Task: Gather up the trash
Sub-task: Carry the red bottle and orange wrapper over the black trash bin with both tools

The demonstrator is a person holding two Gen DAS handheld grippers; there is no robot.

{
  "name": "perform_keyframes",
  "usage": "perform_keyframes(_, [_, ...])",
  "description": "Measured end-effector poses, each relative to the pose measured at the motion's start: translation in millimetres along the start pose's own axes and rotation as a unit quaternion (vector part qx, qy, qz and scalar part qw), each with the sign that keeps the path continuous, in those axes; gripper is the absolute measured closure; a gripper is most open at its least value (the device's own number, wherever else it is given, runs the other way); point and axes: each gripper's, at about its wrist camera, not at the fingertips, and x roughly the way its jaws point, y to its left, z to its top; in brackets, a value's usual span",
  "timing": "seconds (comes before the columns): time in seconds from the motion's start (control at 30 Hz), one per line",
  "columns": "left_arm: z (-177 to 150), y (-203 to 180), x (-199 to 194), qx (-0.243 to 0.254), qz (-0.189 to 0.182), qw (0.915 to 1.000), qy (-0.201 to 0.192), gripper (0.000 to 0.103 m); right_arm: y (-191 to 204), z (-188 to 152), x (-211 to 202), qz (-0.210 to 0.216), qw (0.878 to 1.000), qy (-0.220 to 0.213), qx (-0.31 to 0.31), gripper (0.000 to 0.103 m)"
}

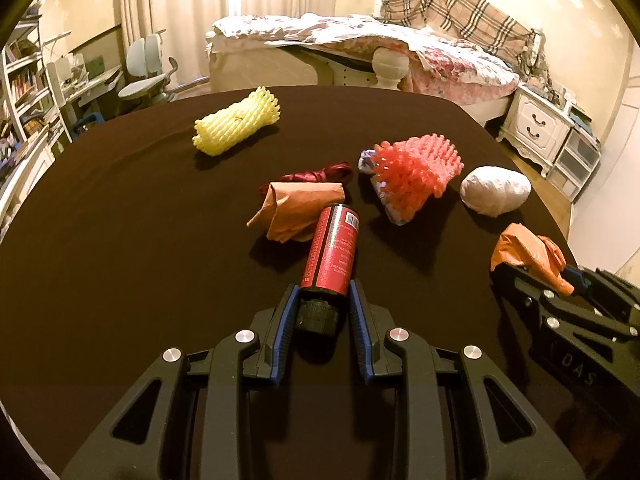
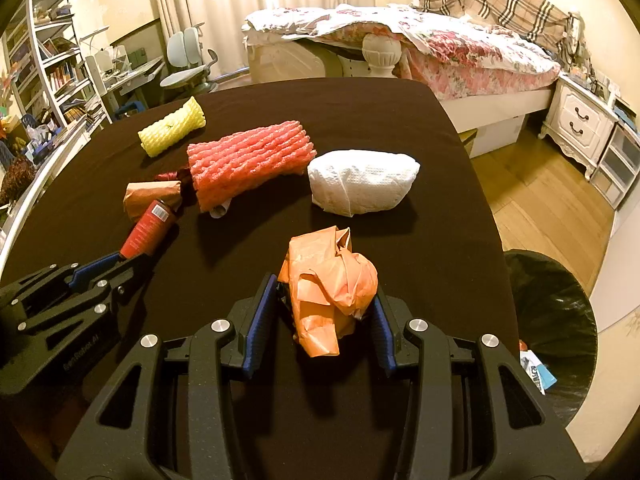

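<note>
While both of my grippers sit low over the table (image 1: pixel 120 220), its dark cloth fills most of each view. Off its right edge, a black-lined trash bin (image 2: pixel 560 320) stands on the wood floor, scraps in it. On the cloth, largest first: a pink foam net (image 2: pixel 248 160), a white paper wad (image 2: pixel 360 184) just right of it, a yellow foam net (image 1: pixel 236 122) farther back, a brown paper wrap (image 1: pixel 296 208) with a dark red ribbon (image 1: pixel 320 172) behind it. My right gripper (image 2: pixel 326 308) pinches a crumpled orange bag (image 2: pixel 332 292) between its blue pads. My left gripper (image 1: pixel 323 300) is pressed in on a red bottle (image 1: pixel 334 252), pads at its shoulder just above the black cap (image 1: pixel 318 314); the bottle's far end touches the brown paper wrap.
</note>
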Motion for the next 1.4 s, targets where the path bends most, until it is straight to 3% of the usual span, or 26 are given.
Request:
perform_keyframes(0.03, [2,0,2,-0.001,0.002,1.0,0.001,0.072,0,0,0,0.0,1.0,0.0,0.0,0.06])
perform_keyframes(0.17, [7,-1,6,-0.002,0.007,1.0,0.004,0.047,0,0,0,0.0,1.0,0.0,0.0,0.06])
perform_keyframes(0.27, [11,1,9,-0.01,0.001,0.9999,0.005,0.047,0,0,0,0.0,1.0,0.0,0.0,0.06])
perform_keyframes(0.33, [10,2,10,-0.011,-0.001,0.9999,0.006,0.049,0,0,0,-0.001,1.0,0.0,-0.001,0.06])
perform_keyframes(0.43, [10,1,11,-0.001,-0.004,1.0,0.001,0.069,0,0,0,-0.001,1.0,0.0,-0.001,0.06])
perform_keyframes(0.5, [8,-2,11,0.012,-0.008,0.9999,-0.003,0.075,0,0,0,-0.003,1.0,-0.001,-0.001,0.06])
perform_keyframes(1.1, [-6,-10,-13,0.007,-0.017,0.9993,-0.032,0.075,-13,-13,-28,-0.011,1.0,-0.015,0.019,0.061])
perform_keyframes(1.4, [-7,-43,-31,0.021,-0.048,0.9973,-0.051,0.075,-52,-20,-57,-0.039,0.997,-0.033,0.051,0.061])
